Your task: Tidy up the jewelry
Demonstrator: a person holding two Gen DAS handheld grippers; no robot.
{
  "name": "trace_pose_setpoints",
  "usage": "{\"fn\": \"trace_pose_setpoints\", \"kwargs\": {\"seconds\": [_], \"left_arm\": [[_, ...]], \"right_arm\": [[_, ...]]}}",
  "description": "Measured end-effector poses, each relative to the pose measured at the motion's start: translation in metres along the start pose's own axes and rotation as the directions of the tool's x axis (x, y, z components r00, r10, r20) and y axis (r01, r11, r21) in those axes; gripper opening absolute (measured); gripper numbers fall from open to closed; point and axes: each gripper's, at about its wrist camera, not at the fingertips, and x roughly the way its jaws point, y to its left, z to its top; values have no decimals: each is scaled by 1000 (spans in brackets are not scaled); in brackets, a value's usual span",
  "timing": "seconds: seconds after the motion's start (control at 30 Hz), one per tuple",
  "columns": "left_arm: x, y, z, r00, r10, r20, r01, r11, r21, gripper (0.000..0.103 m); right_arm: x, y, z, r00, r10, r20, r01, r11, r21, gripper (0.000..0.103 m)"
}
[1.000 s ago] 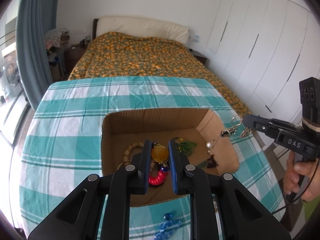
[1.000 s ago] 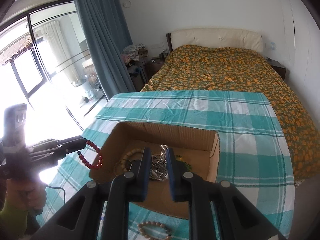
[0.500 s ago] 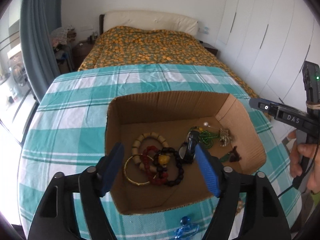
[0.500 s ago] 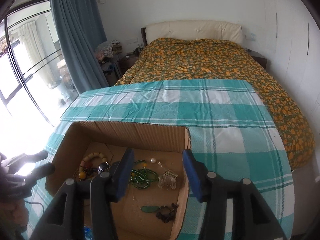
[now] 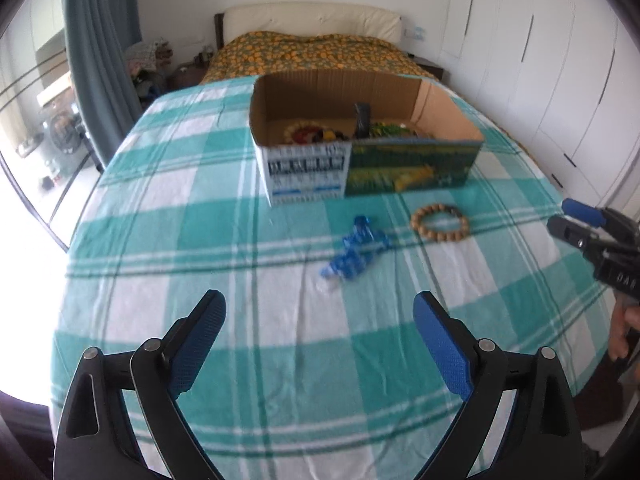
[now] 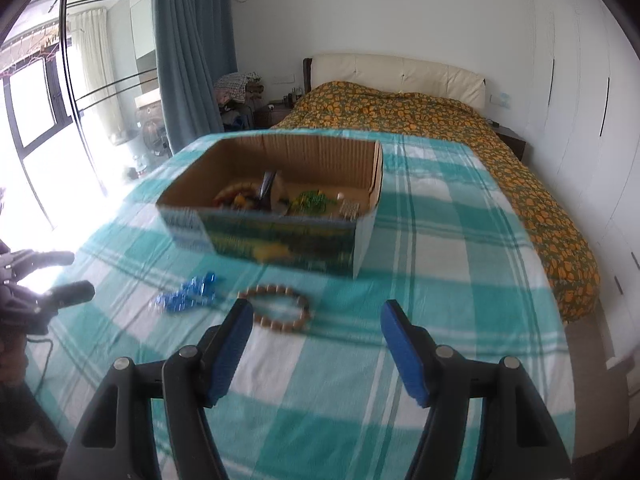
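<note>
An open cardboard box (image 5: 304,178) (image 6: 280,240) stands on the green checked tablecloth and holds several pieces of jewelry. In front of it lie a blue bead piece (image 5: 354,254) (image 6: 188,294) and a wooden bead bracelet (image 5: 439,223) (image 6: 278,307). My left gripper (image 5: 319,310) hovers over the cloth short of the blue piece, jaws opening wide with nothing between them. My right gripper (image 6: 316,312) hangs just behind the wooden bracelet, jaws opening and empty. Each gripper shows at the edge of the other's view, the right gripper (image 5: 576,218) and the left gripper (image 6: 68,276).
The table (image 5: 168,240) has a rounded edge with a window on the left. A bed with an orange patterned cover (image 6: 420,116) lies beyond it, and white wardrobe doors (image 5: 552,60) line the right wall. A person's hand (image 5: 622,332) holds the right gripper.
Both grippers let go of their jewelry over the box, opened, and pulled back and down toward the near side of the table. The box now sits farther away in both views.
</note>
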Motion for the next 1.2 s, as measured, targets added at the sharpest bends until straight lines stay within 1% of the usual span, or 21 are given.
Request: {"fn": "trace_pose_setpoints", "kwargs": {"seconds": [0.07,0.13,0.2,0.27,0.4,0.57,0.67,0.77,0.9,1.2], "left_arm": [[8,-11,-18,1000,-7,-27,7,1000,-8,95],[14,-19,-32,1000,-17,-23,16,1000,-16,95],[25,-25,-38,1000,2,-14,-3,1000,-18,95],[36,-27,-42,999,33,-9,-33,999,-26,95],[51,-26,-47,997,67,-28,-68,997,-44,95],[62,-27,-51,993,98,-58,-100,995,-24,96],[63,-25,-52,994,95,-53,-96,995,-32,97],[67,-24,-51,994,93,-58,-95,995,-35,102],[69,-24,-50,995,83,-57,-85,996,-33,103],[68,-24,-50,995,85,-49,-87,996,-35,102]], "right_arm": [[5,11,-36,999,-15,-35,14,1000,-10,68],[9,18,-63,998,-11,-62,11,1000,3,68],[13,21,-82,997,-10,-75,11,1000,17,68],[17,22,-92,997,-8,-80,10,1000,25,68],[15,23,-97,997,-24,-75,25,1000,17,68],[18,23,-96,997,-34,-74,35,999,9,68],[20,23,-95,996,-43,-75,43,999,4,68],[21,25,-95,996,-55,-76,54,999,-5,68],[23,26,-94,995,-65,-75,65,998,-5,69],[24,27,-94,994,-79,-72,79,997,-5,69]]}}
